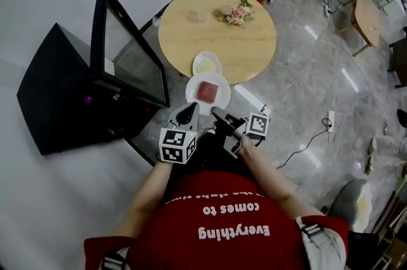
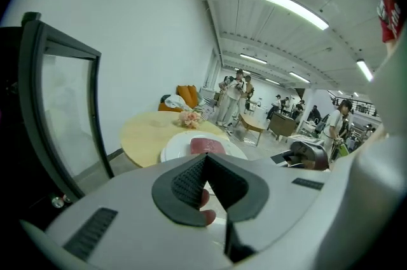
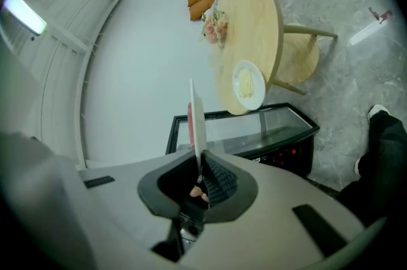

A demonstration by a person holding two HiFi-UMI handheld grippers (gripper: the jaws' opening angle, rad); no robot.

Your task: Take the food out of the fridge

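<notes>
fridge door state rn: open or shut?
Open. In the head view the glass door stands swung well away from the black fridge.

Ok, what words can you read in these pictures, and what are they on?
"Everything comes to": on the person's red shirt, upside down in the head view.
A smaller line next to it on the shirt: too blurred to read.
The cubes: only black-and-white square patterns, no words.
Nothing else can be read.
</notes>
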